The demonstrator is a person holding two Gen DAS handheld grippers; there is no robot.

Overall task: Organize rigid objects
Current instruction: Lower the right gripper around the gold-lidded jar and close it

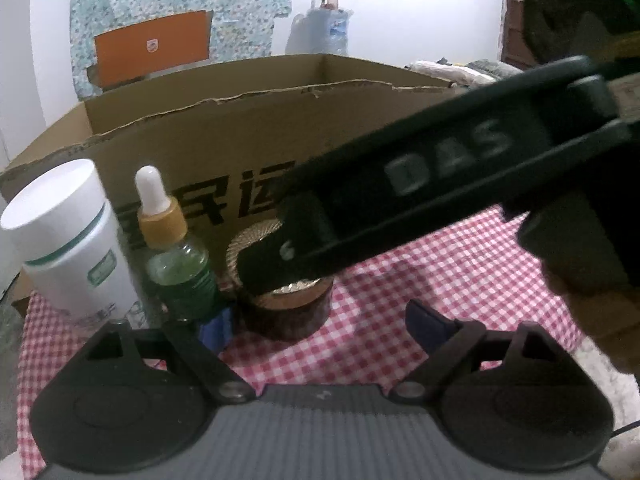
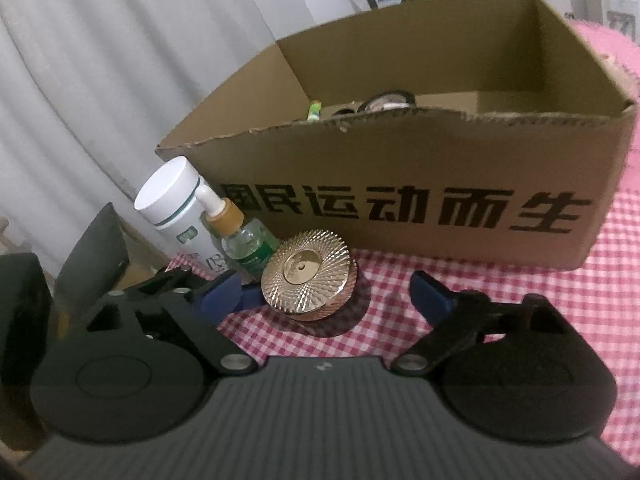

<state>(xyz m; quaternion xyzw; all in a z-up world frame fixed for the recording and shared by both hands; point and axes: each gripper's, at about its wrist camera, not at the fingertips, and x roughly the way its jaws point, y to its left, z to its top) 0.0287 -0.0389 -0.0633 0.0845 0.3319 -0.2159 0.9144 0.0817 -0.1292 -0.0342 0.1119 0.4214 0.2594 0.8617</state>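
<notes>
A round jar with a ribbed gold lid [image 2: 306, 276] stands on the red checked cloth [image 2: 400, 304] before a cardboard box [image 2: 400, 168]. It also shows in the left wrist view [image 1: 288, 304], partly hidden by the right gripper's arm [image 1: 420, 184]. Left of it stand a green dropper bottle [image 1: 176, 256] [image 2: 244, 240] and a white cylinder container [image 1: 68, 236] [image 2: 176, 208]. My right gripper [image 2: 324, 292] is open around the jar, a finger on each side. My left gripper [image 1: 320, 324] is open, low before the jar and the dropper bottle.
The box holds several items, among them a round tin [image 2: 388, 102] and a small green stick [image 2: 314, 111]. A white curtain [image 2: 100, 80] hangs at left. An orange box [image 1: 152, 46] and plastic bottles [image 1: 324, 28] stand behind.
</notes>
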